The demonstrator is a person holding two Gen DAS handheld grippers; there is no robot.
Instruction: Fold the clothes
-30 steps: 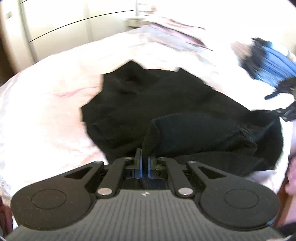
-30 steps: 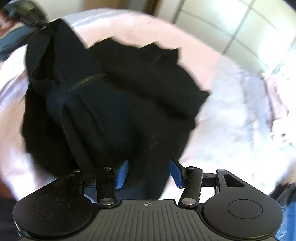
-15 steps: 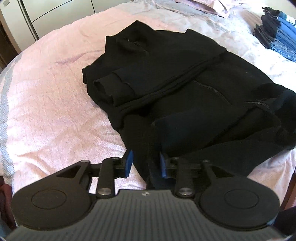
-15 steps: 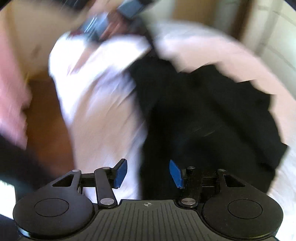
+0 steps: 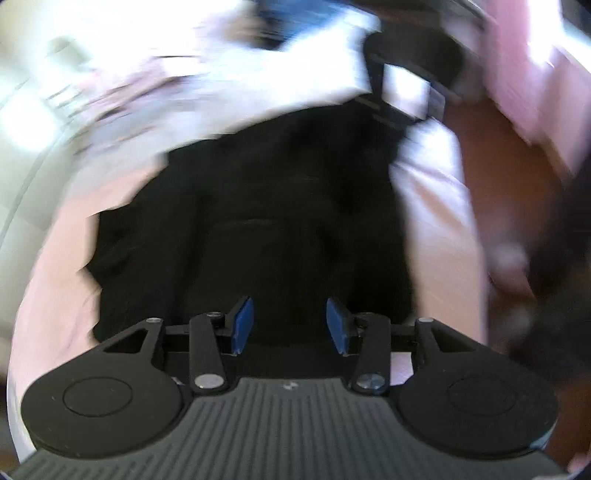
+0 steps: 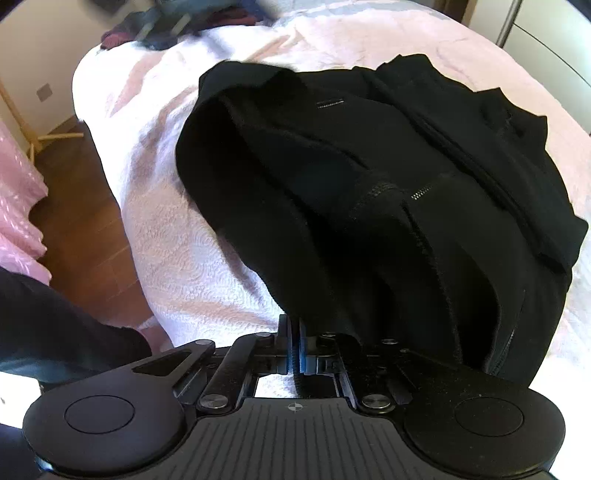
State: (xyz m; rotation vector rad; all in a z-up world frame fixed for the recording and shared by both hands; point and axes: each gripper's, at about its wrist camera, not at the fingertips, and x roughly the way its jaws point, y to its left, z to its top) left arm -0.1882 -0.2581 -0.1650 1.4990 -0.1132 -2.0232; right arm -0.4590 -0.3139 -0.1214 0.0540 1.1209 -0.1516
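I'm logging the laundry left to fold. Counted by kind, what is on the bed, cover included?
Black zip jacket: 1
Heap of dark clothes at the bed's far corner: 1 (too blurred to count the pieces in it)
Pale pink bedspread: 1
Total: 3

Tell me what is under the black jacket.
The black jacket lies on a pale pink quilted bedspread, which shows all around it. Whatever lies directly beneath the jacket or inside its folds is covered.
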